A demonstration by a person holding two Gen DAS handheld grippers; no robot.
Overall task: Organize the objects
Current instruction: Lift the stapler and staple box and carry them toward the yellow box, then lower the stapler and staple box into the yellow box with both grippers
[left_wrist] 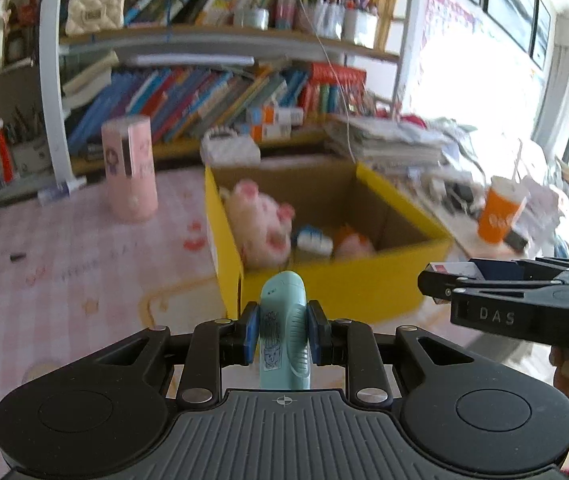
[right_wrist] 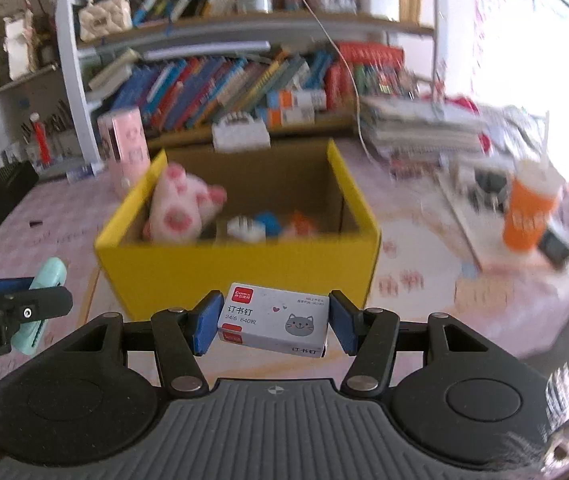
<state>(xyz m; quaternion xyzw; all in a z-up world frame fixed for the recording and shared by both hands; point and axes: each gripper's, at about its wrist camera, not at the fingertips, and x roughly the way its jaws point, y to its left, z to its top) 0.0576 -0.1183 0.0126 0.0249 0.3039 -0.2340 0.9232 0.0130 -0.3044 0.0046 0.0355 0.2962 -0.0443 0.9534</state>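
Observation:
My left gripper (left_wrist: 282, 330) is shut on a mint-green stapler (left_wrist: 284, 332), held upright just in front of the yellow cardboard box (left_wrist: 324, 284). It also shows in the right wrist view (right_wrist: 42, 300) at the left edge. My right gripper (right_wrist: 272, 322) is shut on a white box of staples (right_wrist: 272, 320) with a cat picture, in front of the yellow box (right_wrist: 236, 276). The right gripper also shows at the right of the left wrist view (left_wrist: 428, 284). Inside the box lie a pink-and-white plush toy (left_wrist: 262, 224), a small blue-and-white item (left_wrist: 314, 240) and an orange item (left_wrist: 352, 242).
A pink cylinder container (left_wrist: 130, 168) stands on the pink checked tablecloth (left_wrist: 64, 260) left of the box. An orange cup (left_wrist: 500, 212) stands at the right by stacked papers (left_wrist: 388, 140). Bookshelves (left_wrist: 212, 96) line the back.

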